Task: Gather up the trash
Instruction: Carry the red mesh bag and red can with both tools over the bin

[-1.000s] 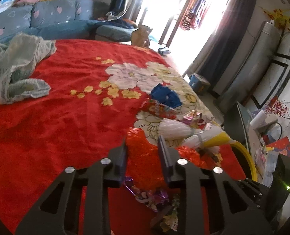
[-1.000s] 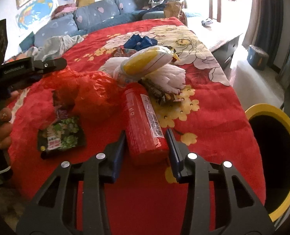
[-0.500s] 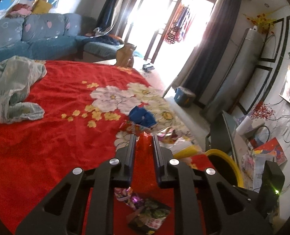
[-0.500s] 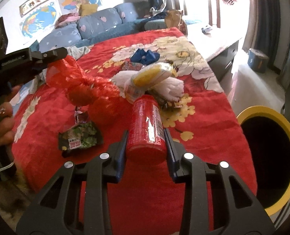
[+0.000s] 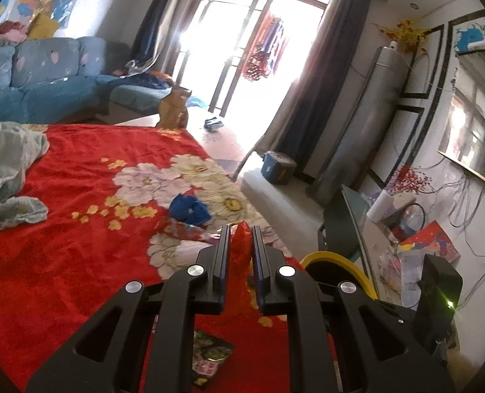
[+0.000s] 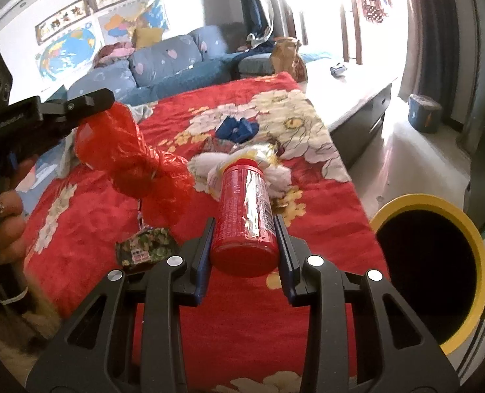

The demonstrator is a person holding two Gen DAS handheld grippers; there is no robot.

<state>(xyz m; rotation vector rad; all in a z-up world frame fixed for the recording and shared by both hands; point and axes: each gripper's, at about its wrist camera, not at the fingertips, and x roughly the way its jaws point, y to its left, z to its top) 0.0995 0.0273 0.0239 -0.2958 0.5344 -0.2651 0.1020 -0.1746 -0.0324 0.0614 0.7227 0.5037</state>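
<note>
Right now your right gripper (image 6: 245, 229) is clamped on the red canister (image 6: 245, 209), lifted off the red floral blanket (image 6: 88, 239) with its cap end pointing away from you. Your left gripper (image 5: 240, 235) pinches the red plastic bag (image 6: 134, 160) — it hangs crumpled in the air above the blanket. Below it lies a green snack wrapper (image 6: 145, 245); farther on sit a white-and-yellow bundle (image 6: 258, 160) and a blue scrap (image 6: 237, 127). Off the blanket's right edge stands the yellow-rimmed bin (image 6: 471, 229) — open, dark inside.
</note>
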